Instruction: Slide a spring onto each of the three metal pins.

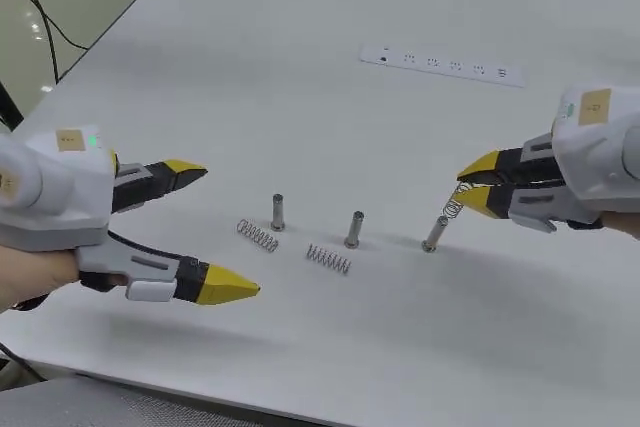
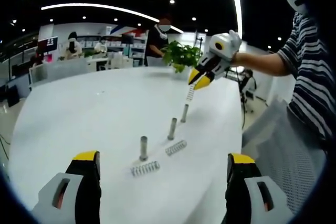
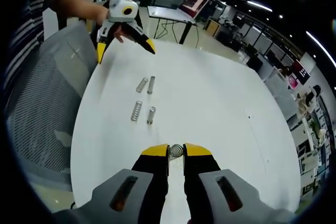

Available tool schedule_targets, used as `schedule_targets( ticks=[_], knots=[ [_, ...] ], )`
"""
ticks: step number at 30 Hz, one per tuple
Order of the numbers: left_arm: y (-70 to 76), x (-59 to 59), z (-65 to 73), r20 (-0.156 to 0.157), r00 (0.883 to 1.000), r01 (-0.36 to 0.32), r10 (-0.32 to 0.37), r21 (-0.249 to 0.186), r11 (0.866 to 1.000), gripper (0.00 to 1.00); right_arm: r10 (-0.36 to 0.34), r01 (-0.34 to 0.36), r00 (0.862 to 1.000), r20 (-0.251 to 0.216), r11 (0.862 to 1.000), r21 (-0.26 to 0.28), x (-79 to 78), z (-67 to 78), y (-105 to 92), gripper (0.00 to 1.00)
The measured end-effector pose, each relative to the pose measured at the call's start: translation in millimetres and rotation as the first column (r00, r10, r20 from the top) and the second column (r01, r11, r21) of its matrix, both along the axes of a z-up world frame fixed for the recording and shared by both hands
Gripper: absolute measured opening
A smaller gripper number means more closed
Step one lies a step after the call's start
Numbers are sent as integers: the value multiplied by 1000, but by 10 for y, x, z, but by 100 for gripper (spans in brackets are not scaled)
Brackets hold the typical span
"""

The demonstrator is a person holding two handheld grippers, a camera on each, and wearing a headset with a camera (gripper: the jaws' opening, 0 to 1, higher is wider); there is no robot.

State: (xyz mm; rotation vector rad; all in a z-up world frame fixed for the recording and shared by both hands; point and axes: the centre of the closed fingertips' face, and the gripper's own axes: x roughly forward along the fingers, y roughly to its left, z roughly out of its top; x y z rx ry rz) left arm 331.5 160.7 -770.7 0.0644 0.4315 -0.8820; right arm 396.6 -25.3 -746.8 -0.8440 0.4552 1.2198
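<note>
at left, above the white table (image 1: 300,97), the left gripper (image 1: 228,230) hovers with its yellow-tipped jaws spread wide and nothing between them. just to its right the left pin (image 1: 278,212) stands upright and bare, with a loose spring (image 1: 257,235) lying flat beside its base on the near-left side. a second loose spring (image 1: 328,259) lies flat just in front of the middle pin (image 1: 354,230), which also stands bare. further right stands the right pin (image 1: 435,233), and a third spring (image 1: 455,202) slants down toward its top. the spring's lower end sits right at the pin's tip, but the head view does not settle whether the two touch. the right gripper (image 1: 468,185) holds that spring by its upper end, jaws drawn narrow around the coil, which shows between the yellow tips in the right gripper view. a white power strip (image 1: 440,64) lies on the table's far side, well apart from the pins.
</note>
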Motion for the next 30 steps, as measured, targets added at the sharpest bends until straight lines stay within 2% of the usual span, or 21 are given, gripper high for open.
schedule_targets(
  ticks=[9, 30],
  knots=[
    [18, 12, 4, 1, 1000, 2, -2, 7, 1000, 98, -6, 6, 1000, -7, 1000, 0, 41, -42, -4, 7],
    [18, 15, 7, 0, 1000, -2, 2, 7, 1000, 98, -14, 14, 1000, -6, 1000, -7, 29, -103, -7, 7]
  ],
)
